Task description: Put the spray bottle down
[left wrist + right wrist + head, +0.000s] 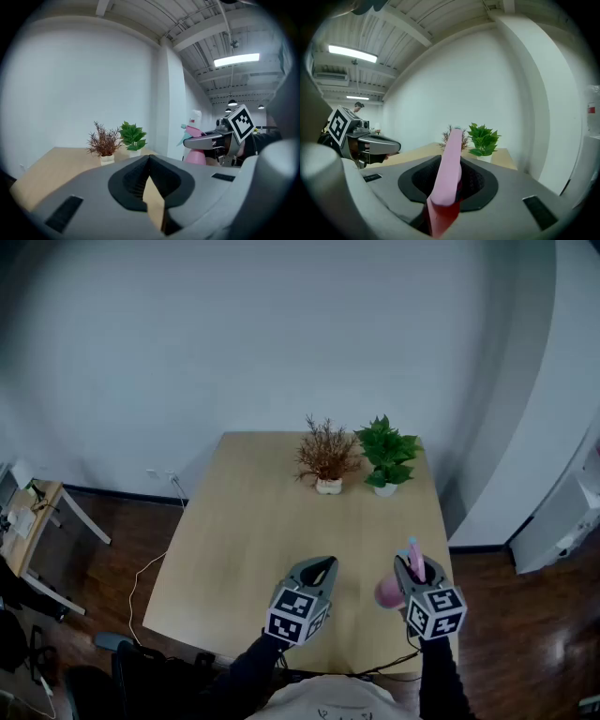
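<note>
My right gripper is shut on the pink spray bottle, near the front right of the wooden table. The jaws clamp the bottle's neck, and its round pink body hangs to their left. In the right gripper view the spray bottle fills the gap between the jaws. From the left gripper view I see the spray bottle with its light nozzle, but its base is hidden. My left gripper hovers over the table's front middle, its tips together and nothing in it.
At the table's far edge stand a brown dried plant and a green leafy plant, both in small white pots. A small side desk is at the left, a cable lies on the floor, and a white cabinet stands at the right.
</note>
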A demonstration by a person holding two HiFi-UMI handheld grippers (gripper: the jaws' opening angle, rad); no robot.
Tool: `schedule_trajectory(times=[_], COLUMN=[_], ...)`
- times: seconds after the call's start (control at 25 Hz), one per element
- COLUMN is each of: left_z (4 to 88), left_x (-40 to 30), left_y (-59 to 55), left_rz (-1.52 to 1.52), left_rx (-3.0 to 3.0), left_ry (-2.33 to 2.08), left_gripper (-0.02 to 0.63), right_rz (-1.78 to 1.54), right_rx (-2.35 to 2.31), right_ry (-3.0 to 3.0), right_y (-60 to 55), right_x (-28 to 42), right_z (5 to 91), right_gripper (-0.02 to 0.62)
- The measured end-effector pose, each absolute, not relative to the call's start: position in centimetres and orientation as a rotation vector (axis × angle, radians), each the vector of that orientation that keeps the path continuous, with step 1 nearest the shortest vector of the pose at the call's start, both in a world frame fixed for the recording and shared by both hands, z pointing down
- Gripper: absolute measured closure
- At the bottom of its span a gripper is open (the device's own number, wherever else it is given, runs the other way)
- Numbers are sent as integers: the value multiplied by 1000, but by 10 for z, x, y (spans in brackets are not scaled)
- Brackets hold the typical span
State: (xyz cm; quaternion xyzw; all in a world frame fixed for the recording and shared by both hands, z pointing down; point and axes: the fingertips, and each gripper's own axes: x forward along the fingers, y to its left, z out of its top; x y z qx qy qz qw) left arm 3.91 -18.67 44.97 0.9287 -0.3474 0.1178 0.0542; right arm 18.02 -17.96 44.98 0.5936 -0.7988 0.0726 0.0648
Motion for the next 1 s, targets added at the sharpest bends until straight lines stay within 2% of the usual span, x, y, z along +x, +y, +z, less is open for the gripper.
schedule_trajectory(times=[1.0], left_z=[482], left_x=[32], left_y=[-188], left_rz=[406], left_rx=[2755], left_ry=[-1041], left_gripper=[617], right_rz=[207], right_rx=[1780], right_ry=[-2301], right_y=[-269], right_x=[160], right_z=[512], right_gripper=[515])
